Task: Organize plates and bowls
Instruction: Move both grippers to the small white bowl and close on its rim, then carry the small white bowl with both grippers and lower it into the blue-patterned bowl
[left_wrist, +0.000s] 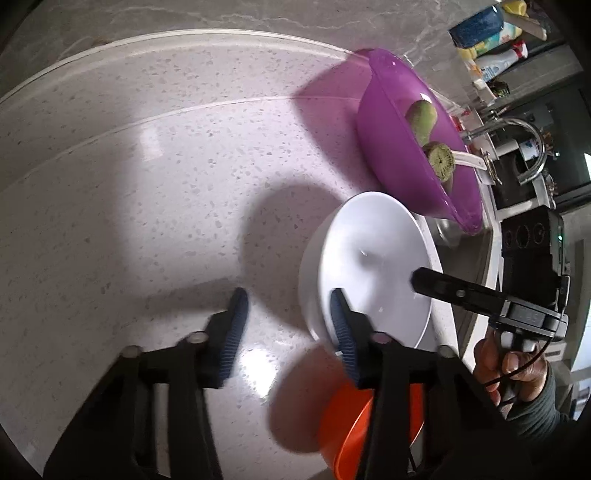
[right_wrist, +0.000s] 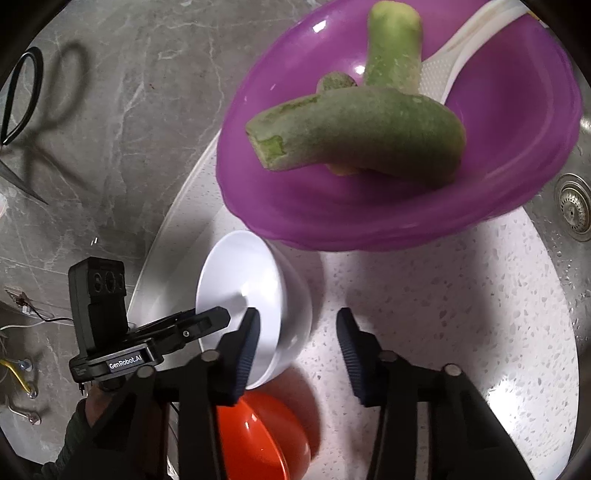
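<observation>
A round white ceramic bowl (left_wrist: 373, 269) sits on the pale speckled stone counter (left_wrist: 147, 184), just in front of a translucent purple plastic bowl (left_wrist: 413, 140) holding green vegetable pieces (right_wrist: 354, 129), with a glossy orange bowl (right_wrist: 258, 435) close by. The left gripper (left_wrist: 291, 314) and the right gripper (right_wrist: 299, 332) each straddle the white bowl's rim at a narrow gap, one finger inside; whether the pads press it I cannot tell.
</observation>
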